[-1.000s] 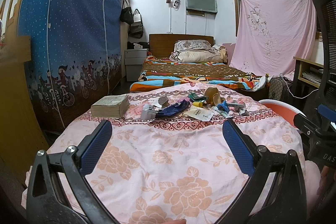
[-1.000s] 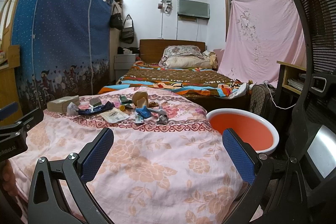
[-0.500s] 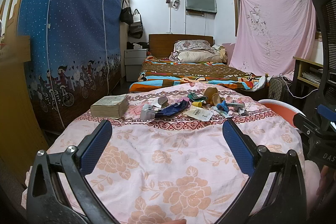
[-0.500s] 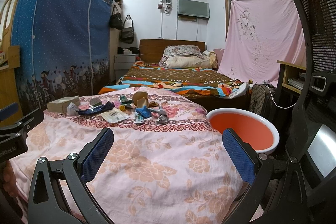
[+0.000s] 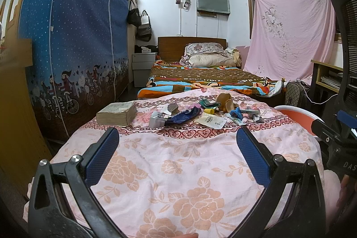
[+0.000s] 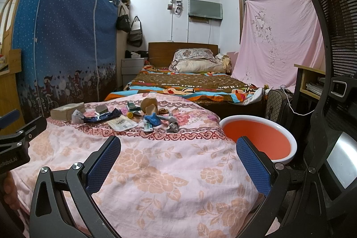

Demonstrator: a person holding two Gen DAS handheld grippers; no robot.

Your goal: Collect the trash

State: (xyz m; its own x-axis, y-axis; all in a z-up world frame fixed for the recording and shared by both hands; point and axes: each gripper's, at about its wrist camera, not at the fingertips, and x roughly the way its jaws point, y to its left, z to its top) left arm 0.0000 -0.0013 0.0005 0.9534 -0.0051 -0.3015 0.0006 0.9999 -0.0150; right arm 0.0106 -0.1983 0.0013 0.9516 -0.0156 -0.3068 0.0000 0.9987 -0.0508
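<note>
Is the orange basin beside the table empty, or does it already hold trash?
Empty, as far as visible: the orange basin shows only bare orange inside, while the trash pile lies on the tablecloth.

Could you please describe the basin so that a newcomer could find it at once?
Start at the table draped in the pink floral cloth. The basin sits just off its right edge, lower than the litter. It is the only round thing there: white rim, orange inside.

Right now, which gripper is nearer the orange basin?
Right. The right gripper hovers open over the cloth with the basin just past its right finger; the left gripper sits further left, beyond it.
</note>
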